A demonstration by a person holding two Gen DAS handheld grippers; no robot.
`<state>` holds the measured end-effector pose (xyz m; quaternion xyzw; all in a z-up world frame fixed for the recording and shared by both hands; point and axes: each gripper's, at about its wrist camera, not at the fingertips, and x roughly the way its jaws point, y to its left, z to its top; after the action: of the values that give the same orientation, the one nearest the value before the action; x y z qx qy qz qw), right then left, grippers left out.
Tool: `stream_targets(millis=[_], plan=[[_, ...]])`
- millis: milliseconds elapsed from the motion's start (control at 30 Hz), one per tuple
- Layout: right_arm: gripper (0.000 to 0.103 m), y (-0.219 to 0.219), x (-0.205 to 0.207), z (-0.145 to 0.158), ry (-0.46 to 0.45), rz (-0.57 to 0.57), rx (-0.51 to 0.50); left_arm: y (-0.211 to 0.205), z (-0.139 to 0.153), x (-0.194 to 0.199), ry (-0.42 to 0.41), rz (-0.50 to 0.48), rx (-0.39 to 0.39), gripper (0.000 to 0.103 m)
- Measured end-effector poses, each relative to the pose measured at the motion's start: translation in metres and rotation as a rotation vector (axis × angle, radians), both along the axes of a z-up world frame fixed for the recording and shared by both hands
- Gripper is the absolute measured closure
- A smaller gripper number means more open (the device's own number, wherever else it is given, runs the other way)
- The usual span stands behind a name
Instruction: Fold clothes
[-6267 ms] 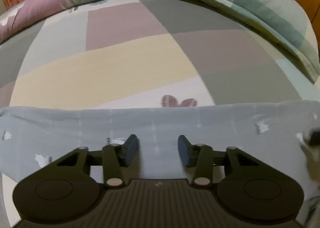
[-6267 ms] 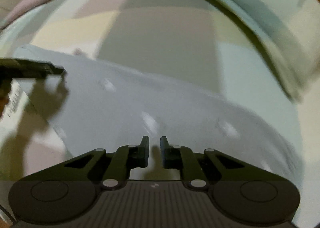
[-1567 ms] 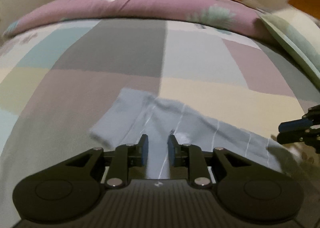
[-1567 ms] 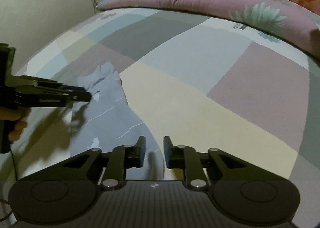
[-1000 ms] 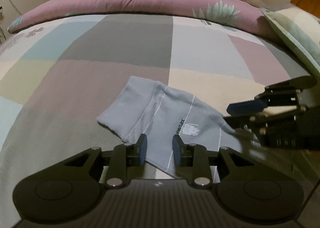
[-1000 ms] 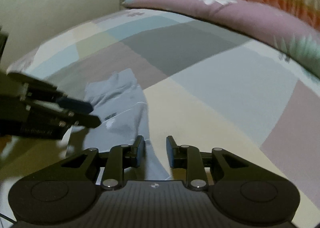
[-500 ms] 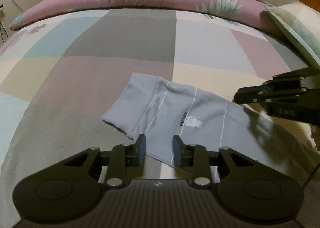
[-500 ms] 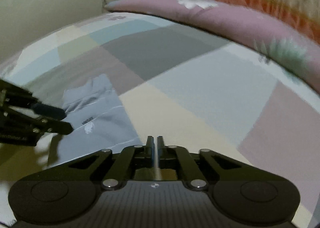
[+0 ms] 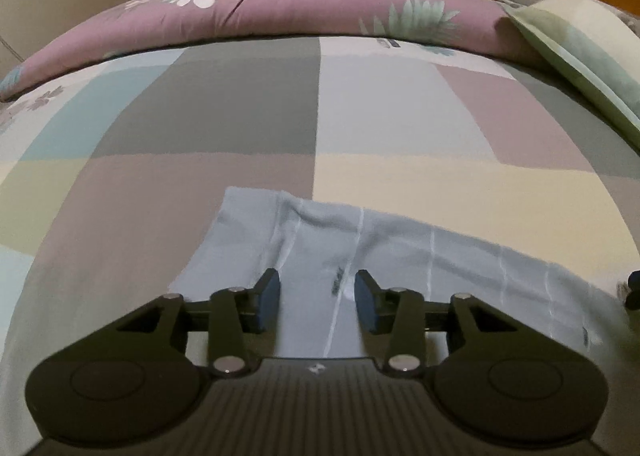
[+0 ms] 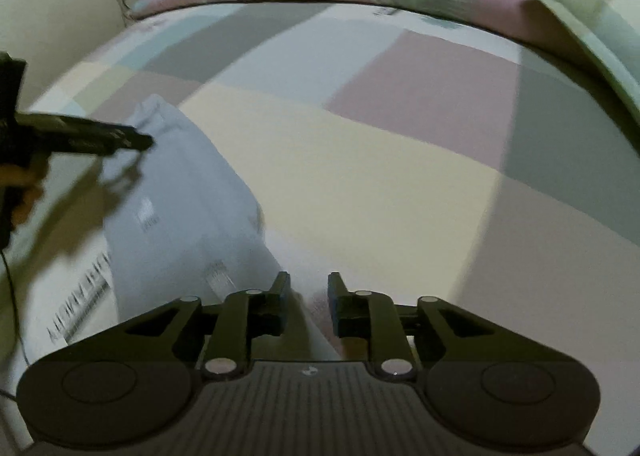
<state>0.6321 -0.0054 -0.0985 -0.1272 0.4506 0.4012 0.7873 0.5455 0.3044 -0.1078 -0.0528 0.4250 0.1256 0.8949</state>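
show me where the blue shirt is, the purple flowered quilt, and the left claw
blue shirt [image 9: 400, 240]: left wrist view, on its flat striped middle.
purple flowered quilt [image 9: 304, 12]: left wrist view, on its plain purple top.
left claw [image 9: 316, 298]: left wrist view, midway between its open fingertips, over the shirt.

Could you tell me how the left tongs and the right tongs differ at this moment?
The left tongs gape wider than the right tongs. The left tongs sit over the middle of the grey garment, while the right tongs sit at its edge, mostly over the patchwork bedsheet. Both are open and hold nothing.
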Motion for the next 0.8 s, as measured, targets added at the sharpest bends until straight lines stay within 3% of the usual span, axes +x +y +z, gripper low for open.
stream_targets(millis=[200, 300, 433, 567, 633, 667, 767, 800], plan=[[0.075, -0.008, -0.013, -0.004, -0.073, 0.064, -0.029, -0.023, 0.008, -0.018, 0.006, -0.019, -0.010, 0.061], [0.075, -0.013, -0.002, 0.002, -0.054, 0.000, 0.025, -0.031, 0.011, -0.023, -0.016, -0.001, -0.050, 0.061], [0.075, -0.015, -0.006, -0.006, -0.030, -0.003, -0.005, -0.041, 0.010, -0.022, -0.010, -0.016, -0.051, 0.061], [0.075, -0.010, -0.023, -0.008, -0.114, 0.035, -0.055, -0.048, 0.007, -0.020, -0.003, -0.013, -0.049, 0.061], [0.096, -0.007, -0.032, -0.009, -0.161, 0.055, -0.081, -0.050, 0.006, -0.021, 0.004, -0.005, -0.053, 0.061], [0.100, -0.005, -0.036, -0.009, -0.185, 0.066, -0.094, -0.051, 0.006, -0.021, 0.004, -0.009, -0.054, 0.061], [0.098, -0.008, -0.038, -0.003, -0.260, 0.022, -0.107, -0.056, 0.010, -0.021, 0.000, -0.043, -0.026, 0.061], [0.093, -0.011, -0.034, 0.001, -0.262, -0.015, -0.092, -0.057, 0.009, -0.020, 0.015, -0.060, -0.010, 0.061]])
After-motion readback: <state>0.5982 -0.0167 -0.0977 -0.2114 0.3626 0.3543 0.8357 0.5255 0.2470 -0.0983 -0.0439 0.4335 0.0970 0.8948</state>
